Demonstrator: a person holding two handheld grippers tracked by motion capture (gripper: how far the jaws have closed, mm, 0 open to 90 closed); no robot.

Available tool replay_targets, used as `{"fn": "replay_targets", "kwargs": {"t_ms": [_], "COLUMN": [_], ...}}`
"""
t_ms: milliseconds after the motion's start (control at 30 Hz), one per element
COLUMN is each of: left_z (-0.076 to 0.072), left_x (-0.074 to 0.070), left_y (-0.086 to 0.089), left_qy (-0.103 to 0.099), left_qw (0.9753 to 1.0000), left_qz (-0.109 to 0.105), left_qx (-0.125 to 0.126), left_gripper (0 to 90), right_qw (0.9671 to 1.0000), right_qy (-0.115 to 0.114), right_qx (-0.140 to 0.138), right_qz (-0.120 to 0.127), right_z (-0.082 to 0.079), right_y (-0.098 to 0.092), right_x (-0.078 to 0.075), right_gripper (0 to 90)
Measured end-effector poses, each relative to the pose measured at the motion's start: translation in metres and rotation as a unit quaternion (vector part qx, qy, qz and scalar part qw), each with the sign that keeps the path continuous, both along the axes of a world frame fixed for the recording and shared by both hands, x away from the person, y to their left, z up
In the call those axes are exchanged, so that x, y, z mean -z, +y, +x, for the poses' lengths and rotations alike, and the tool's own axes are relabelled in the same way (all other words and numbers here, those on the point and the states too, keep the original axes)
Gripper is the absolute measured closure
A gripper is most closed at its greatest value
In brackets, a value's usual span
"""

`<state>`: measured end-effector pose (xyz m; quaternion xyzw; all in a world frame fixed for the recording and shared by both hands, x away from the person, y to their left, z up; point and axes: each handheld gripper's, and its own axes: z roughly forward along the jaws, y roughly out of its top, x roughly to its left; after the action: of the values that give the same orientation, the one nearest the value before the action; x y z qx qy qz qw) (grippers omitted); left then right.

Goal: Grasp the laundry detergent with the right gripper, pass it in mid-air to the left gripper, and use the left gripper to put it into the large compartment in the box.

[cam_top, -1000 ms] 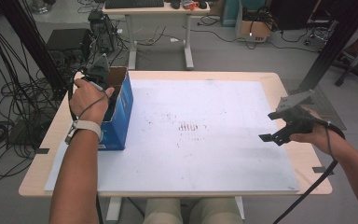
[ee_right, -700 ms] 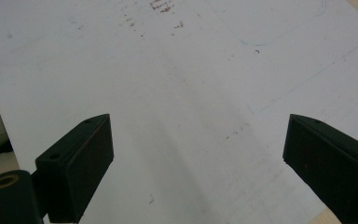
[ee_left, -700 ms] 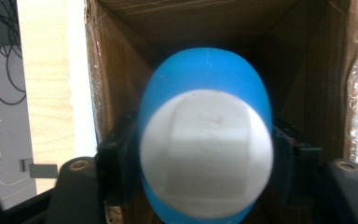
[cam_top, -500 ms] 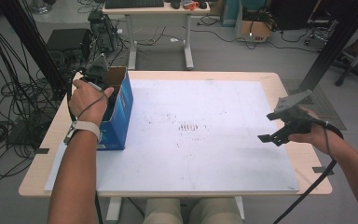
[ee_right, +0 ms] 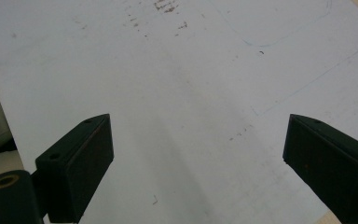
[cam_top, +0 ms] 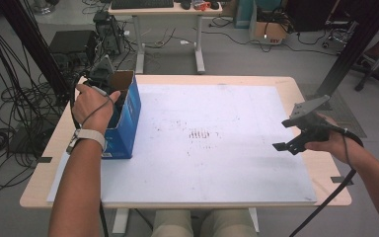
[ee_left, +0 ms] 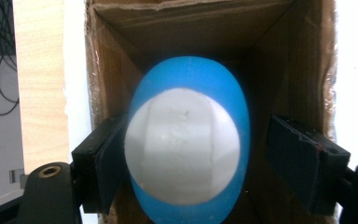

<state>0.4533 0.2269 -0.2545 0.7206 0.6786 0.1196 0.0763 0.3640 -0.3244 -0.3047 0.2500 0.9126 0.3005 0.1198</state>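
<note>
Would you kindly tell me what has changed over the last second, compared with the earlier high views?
Very little has visibly changed. The left gripper is still at the top of the blue cardboard box, its jaws open on either side of the blue and white egg-shaped object inside. The right gripper still hovers open over the white board at the table's right side. The box has not moved.

Rough brown cardboard lines the box (ee_left: 279, 51), glossy blue print outside; the blue-and-white egg (ee_left: 186, 149) looks smooth matt plastic; the bench (cam_top: 296, 89) shows pale wood.
</note>
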Motion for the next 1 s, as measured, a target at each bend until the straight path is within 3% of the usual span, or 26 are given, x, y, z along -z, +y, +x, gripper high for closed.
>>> {"fn": "replay_targets", "kwargs": {"t_ms": [67,133,233,267,600,700,833,1000], "left_z": [-0.001,-0.002,-0.004,-0.005,-0.015,-0.019,-0.024,-0.033], "left_x": [-0.005,-0.01,-0.018,-0.023,-0.07,-0.087,-0.106,-0.122], "left_y": [0.001,0.002,0.002,0.003,0.006,0.001,-0.012,-0.031], "left_qy": [-0.012,-0.015,-0.039,-0.035,-0.076,-0.089,-0.092,-0.102], "left_qw": [0.9999,0.9998,0.9989,0.999,0.9953,0.993,0.9894,0.9814], "left_qz": [-0.004,-0.007,-0.026,-0.027,-0.048,-0.055,-0.059,-0.049], "left_qx": [-0.001,0.005,-0.003,0.005,0.036,0.054,0.096,0.155], "left_gripper": [15.7,14.7,13.4,12.9,8.9,8.6,8.7,9.0], "right_qw": [1.0,1.0,1.0,1.0,0.9999,0.9999,0.9999,0.9998], "right_qy": [-0.001,-0.001,-0.002,-0.002,-0.008,-0.01,-0.015,-0.016], "right_qx": [-0.001,0.0,0.0,0.002,0.0,0.0,0.0,0.0], "right_qz": [0.0,-0.001,-0.001,-0.002,-0.006,-0.007,-0.009,-0.013], "right_z": [0.0,0.0,-0.001,-0.001,-0.001,-0.001,0.0,0.002], "right_y": [0.0,0.0,0.0,0.0,0.001,0.001,0.001,0.002], "right_x": [-0.001,-0.002,-0.003,-0.003,-0.011,-0.014,-0.02,-0.029], "right_gripper": [8.5,8.5,8.5,8.5,8.5,8.5,8.4,8.3]}}
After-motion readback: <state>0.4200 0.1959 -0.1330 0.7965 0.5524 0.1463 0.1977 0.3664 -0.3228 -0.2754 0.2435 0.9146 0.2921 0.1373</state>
